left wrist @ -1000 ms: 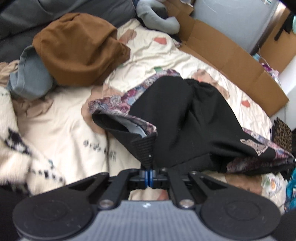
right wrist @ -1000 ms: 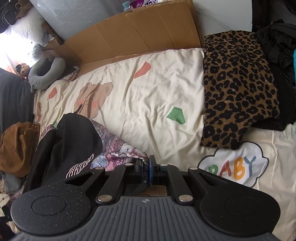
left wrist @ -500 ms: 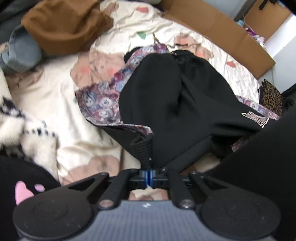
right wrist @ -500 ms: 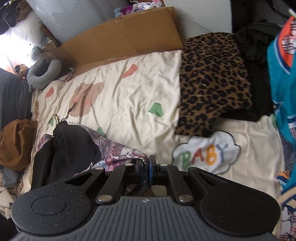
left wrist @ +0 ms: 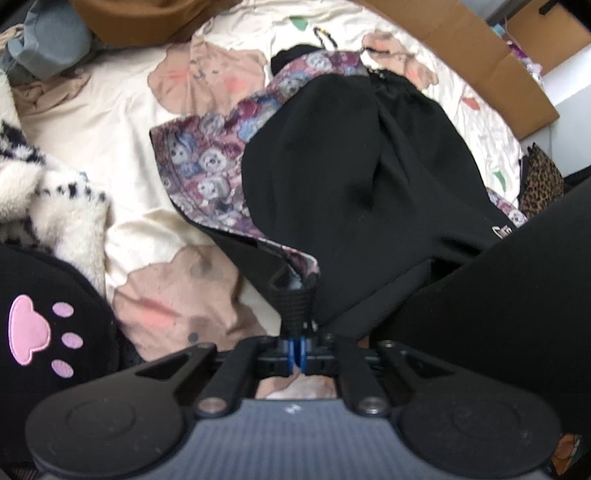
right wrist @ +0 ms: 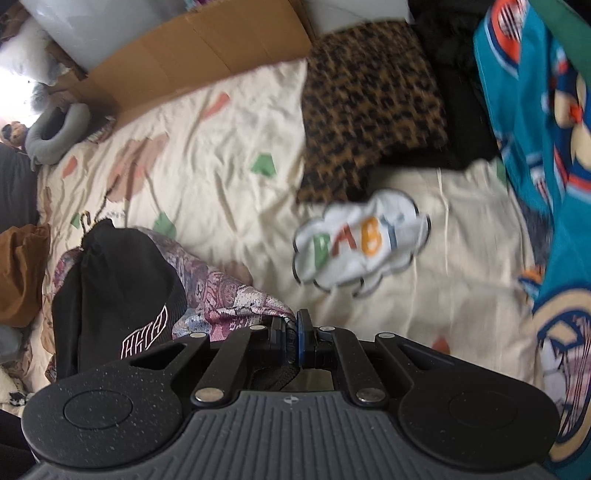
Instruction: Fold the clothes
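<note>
Cream printed bedspread [right wrist: 229, 177]; black jacket [left wrist: 354, 177], patterned lining out; left fingers [left wrist: 297, 345] opening on cuff, right fingers [right wrist: 291, 345] clamp hem.

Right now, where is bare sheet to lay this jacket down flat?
Freest: the cream sheet between the jacket, the cardboard and the leopard cloth, and around the BABY cloud. A smaller patch lies between the jacket and the fleece. Crowded: the teal garment side, the brown pile corner.
</note>
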### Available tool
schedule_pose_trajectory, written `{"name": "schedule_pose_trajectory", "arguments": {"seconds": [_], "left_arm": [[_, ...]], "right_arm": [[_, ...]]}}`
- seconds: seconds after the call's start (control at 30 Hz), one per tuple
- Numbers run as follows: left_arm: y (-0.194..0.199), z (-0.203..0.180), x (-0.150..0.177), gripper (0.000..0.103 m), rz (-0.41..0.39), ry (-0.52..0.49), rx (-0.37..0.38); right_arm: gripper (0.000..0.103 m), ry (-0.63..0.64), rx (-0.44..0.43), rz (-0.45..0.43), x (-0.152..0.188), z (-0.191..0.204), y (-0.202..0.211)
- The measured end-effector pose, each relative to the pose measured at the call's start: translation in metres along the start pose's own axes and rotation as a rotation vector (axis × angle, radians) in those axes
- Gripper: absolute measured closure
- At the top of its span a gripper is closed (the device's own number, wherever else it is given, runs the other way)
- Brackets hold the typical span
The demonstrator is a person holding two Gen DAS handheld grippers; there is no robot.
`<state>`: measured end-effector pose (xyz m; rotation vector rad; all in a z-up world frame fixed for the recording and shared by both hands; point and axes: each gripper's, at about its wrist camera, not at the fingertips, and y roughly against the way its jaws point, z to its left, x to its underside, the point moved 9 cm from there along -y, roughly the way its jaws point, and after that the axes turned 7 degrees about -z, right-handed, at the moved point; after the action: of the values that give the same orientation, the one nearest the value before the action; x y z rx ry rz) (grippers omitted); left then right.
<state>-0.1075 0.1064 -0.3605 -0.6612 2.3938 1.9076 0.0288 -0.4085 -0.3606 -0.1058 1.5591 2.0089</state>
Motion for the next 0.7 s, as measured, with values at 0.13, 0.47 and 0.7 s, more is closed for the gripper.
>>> {"name": "schedule_pose_trajectory", "arguments": {"seconds": [0.13, 0.47, 0.7], "left_arm": [[0.011, 0.007, -0.007, 0.087, 0.017, -0.024, -0.041], [0.024, 0.022, -0.078, 0.077, -0.103, -0.044, -0.090], [0.001, 0.021, -0.127, 0.073, -0.134, -0.070, -0.110]], "right_arm": [[0.093, -0.015, 0.022, -0.007, 0.001, -0.008, 0.001], [0.092, -0.018, 0.012, -0.021, -0.019, -0.002, -0.016], [0.092, 0.010, -0.029, -0.026, -0.033, 0.023, -0.049]]}}
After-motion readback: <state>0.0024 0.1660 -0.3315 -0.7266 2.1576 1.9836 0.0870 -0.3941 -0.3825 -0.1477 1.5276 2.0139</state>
